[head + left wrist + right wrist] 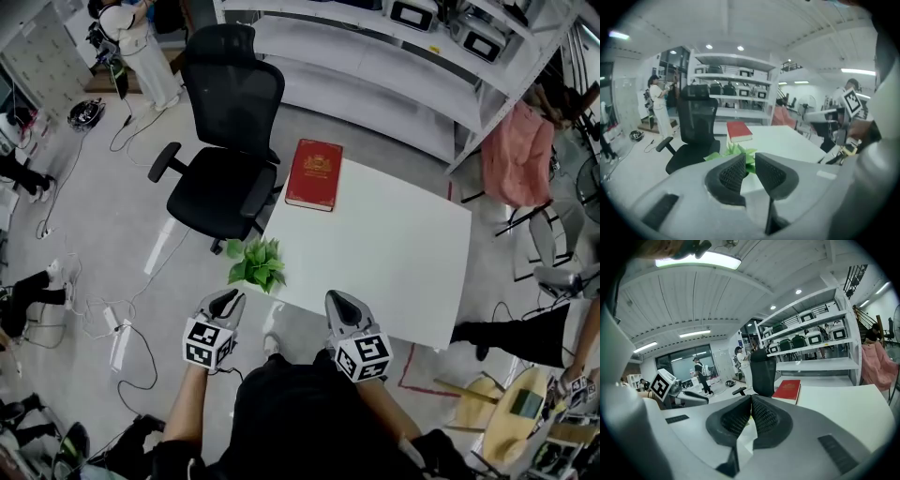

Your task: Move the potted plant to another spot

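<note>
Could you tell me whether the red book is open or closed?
Closed: the red book lies flat on the white table, cover up.

Green potted plant [256,264], white table [394,253], red book [314,174], black chair [220,192], grey floor [103,216]

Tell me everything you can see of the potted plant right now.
The potted plant is small, with bright green pointed leaves; its pot cannot be seen in any view. It sits upright at the white table's left near corner, leaves overhanging the edge. Nothing touches it: the left hand-held gripper hovers just short of it, jaws slightly apart and empty.
</note>
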Action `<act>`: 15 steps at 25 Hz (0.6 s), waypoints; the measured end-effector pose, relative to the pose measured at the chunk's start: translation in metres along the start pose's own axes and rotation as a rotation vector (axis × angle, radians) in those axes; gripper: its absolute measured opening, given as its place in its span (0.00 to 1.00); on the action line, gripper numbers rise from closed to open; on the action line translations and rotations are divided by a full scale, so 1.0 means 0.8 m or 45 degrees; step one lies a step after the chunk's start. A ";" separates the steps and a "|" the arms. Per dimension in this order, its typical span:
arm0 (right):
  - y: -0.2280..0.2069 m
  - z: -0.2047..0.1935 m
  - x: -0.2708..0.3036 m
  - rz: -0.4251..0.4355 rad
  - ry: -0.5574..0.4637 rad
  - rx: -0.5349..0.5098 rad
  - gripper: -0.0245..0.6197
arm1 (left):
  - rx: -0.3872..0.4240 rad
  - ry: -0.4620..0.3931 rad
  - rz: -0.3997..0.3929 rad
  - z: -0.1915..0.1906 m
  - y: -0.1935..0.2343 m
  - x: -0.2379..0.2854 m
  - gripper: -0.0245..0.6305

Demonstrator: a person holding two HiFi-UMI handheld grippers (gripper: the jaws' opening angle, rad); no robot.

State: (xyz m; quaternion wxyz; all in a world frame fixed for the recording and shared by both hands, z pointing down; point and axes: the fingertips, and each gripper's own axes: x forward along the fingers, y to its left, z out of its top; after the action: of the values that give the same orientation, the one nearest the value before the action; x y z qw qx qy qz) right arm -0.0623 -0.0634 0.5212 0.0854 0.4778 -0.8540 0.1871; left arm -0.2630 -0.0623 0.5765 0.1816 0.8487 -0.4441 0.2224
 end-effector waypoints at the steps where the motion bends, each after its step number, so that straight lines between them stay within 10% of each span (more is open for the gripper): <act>1: 0.002 0.003 0.003 0.007 -0.001 -0.006 0.06 | -0.026 -0.063 0.039 0.015 0.001 -0.008 0.14; 15: 0.040 0.033 0.029 0.115 -0.036 -0.059 0.06 | -0.073 -0.584 0.529 0.107 -0.013 -0.086 0.07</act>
State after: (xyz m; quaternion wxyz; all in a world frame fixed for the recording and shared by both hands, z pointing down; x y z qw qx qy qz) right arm -0.1011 -0.0770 0.4971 0.0759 0.4393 -0.8799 0.1643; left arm -0.2707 -0.0534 0.4665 0.0510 0.7625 -0.6435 0.0448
